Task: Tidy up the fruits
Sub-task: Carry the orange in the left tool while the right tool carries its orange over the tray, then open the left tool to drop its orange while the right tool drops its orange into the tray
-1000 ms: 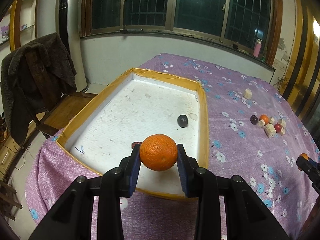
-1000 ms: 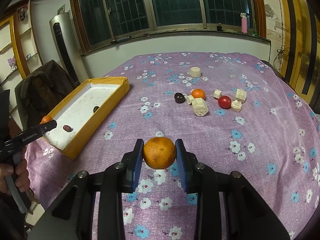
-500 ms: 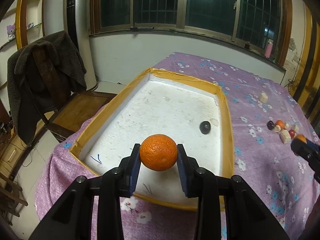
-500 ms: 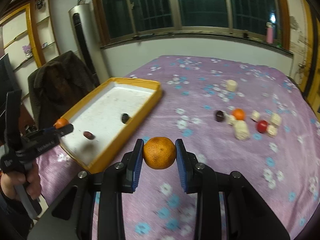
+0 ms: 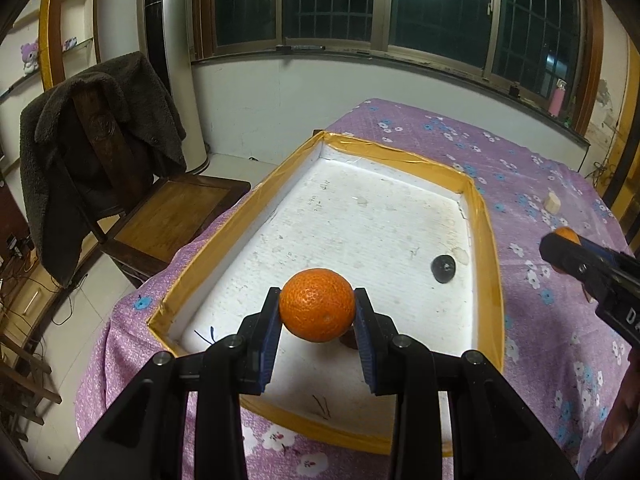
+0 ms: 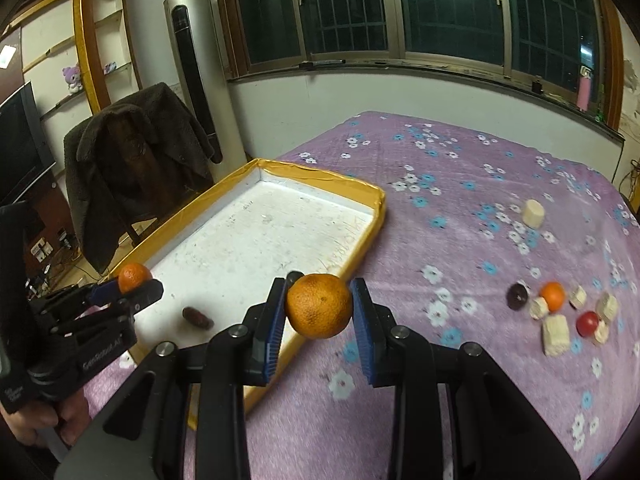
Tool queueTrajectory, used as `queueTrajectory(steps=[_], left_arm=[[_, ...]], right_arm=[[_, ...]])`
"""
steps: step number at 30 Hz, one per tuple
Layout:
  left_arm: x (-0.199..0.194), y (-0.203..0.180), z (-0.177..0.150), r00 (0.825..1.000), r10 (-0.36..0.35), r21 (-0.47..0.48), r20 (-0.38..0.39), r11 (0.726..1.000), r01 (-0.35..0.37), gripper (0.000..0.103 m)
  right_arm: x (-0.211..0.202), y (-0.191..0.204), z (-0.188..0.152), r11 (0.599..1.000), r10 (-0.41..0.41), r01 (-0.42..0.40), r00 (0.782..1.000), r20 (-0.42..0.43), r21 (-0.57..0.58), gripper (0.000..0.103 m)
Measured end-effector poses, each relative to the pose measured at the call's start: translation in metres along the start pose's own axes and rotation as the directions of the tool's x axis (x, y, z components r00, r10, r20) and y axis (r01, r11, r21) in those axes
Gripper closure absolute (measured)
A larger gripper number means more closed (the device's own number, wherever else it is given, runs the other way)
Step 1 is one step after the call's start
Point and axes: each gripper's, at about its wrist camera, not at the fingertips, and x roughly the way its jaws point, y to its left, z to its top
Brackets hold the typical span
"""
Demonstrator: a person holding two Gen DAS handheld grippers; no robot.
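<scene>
Now two round, dimpled oranges are pinched, one orange (image 5: 317, 305) in the left gripper (image 5: 317, 322) above the yellow-rimmed white foam tray (image 5: 486, 240), another orange (image 6: 319, 311) in the right gripper (image 6: 319, 320) beside it.

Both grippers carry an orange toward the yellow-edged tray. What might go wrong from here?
1. The left gripper holds its round orange above the white foam tray; once released, it may roll into the dark plum.
2. The right gripper, with its own orange, sits near the tray's yellow rim, close to the left one, so they may collide.
</scene>
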Motion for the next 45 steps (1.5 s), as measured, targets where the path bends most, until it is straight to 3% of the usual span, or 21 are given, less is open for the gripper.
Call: queueTrajectory(steps=[29,30,31,32,34,40,45], left_arm=[[0.035,0.021,0.012,0.997,0.04,-0.042,-0.062,0.998,-0.042,0.068],[0.036,0.023,0.011,0.996,0.045,-0.057,-0.075,0.997,-0.049,0.066],[0.034,0.025,0.012,0.996,0.043,-0.069,-0.074,0.996,-0.049,0.056],[0.032,0.027,0.012,0.997,0.048,-0.081,-0.067,0.995,-0.053,0.039],[0.023,0.029,0.012,0.997,0.078,-0.096,-0.029,0.992,-0.08,0.027],[-0.008,0.027,0.009,0.996,0.072,-0.115,0.059,0.991,-0.065,0.022],[-0.025,0.005,0.002,0.996,-0.014,-0.133,0.093,0.991,0.026,0.019]], right_arm=[[0.127,0.016,0.048,1.0,0.014,-0.017,0.993,-0.114,-0.024,0.068],[0.13,0.016,0.049,1.0,0.01,-0.014,0.993,-0.119,-0.025,0.068],[0.131,0.016,0.049,1.0,0.007,-0.01,0.992,-0.123,-0.026,0.065],[0.131,0.015,0.05,1.0,0.006,-0.009,0.992,-0.124,-0.027,0.054],[0.125,0.013,0.05,1.0,0.0,-0.002,0.994,-0.111,-0.016,0.042],[0.08,-0.008,0.044,0.999,-0.019,0.02,0.999,-0.041,0.031,0.037],[0.017,-0.049,0.017,0.99,-0.075,0.073,0.997,0.009,0.124,0.028]])
